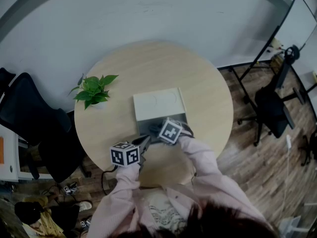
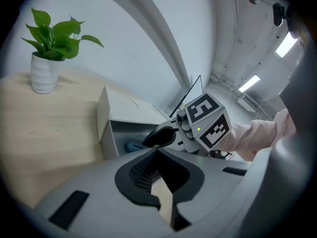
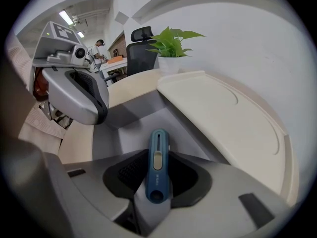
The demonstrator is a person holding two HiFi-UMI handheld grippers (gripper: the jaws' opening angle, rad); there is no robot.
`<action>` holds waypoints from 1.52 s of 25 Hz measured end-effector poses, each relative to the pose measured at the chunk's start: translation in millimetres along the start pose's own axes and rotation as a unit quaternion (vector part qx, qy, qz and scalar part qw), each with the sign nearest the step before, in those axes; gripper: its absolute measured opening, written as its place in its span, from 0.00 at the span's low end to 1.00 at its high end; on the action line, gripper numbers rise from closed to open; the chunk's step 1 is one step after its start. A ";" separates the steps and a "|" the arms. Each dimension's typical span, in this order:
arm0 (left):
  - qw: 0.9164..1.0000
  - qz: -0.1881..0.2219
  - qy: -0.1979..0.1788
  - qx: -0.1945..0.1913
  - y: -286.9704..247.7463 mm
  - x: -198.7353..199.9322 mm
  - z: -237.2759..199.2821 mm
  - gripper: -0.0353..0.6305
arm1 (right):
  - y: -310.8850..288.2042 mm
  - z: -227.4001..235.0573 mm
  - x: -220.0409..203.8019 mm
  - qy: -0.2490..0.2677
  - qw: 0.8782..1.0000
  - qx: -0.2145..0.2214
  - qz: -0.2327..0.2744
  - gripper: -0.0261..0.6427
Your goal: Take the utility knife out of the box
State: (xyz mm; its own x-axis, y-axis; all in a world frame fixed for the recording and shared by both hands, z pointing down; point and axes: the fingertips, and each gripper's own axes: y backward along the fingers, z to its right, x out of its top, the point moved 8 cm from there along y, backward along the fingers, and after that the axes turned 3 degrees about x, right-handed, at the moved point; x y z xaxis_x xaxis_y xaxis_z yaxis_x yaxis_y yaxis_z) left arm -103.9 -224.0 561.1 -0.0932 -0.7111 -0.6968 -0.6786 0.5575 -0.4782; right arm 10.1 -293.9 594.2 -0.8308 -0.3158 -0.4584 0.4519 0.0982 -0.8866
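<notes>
Since the head view is dark, it gives only both grippers bunched at the open box (image 1: pixel 157 102) on the desk (image 1: pixel 148 66), with the right gripper (image 1: pixel 166 131) dipping in. Left gripper view: the left gripper (image 2: pixel 158 157) has its jaws slightly apart with nothing between, parked beside the box. Right gripper view: jaws look clamped on the knife (image 3: pixel 157 162), which is not yet out of the box. Grasp looks done; lift-out left.

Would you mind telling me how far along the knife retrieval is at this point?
Done: the box is open. In hand: the right claw is closed on the blue utility knife, which lies inside the box. To do: lifting it out and clear. The left claw is open and empty near the box.
</notes>
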 end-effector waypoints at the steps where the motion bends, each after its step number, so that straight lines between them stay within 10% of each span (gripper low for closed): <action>1: 1.000 0.000 0.000 0.000 0.2 -0.1 0.1 0.06 | 0.1 -0.3 0.4 -0.004 1.000 0.003 0.005 0.25; 38: 1.000 0.012 -0.018 0.004 8.9 -3.4 8.1 0.06 | 38.3 -4.6 -8.1 -0.075 0.986 -0.007 0.148 0.25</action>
State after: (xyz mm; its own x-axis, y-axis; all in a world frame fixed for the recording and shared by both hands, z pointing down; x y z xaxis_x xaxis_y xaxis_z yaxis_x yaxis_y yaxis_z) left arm -103.7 -213.1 554.9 -0.0827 -0.6811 -0.7275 -0.6700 0.5784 -0.4653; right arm 32.7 -283.3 563.7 -0.6048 -0.4071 -0.6845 0.6622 0.2205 -0.7162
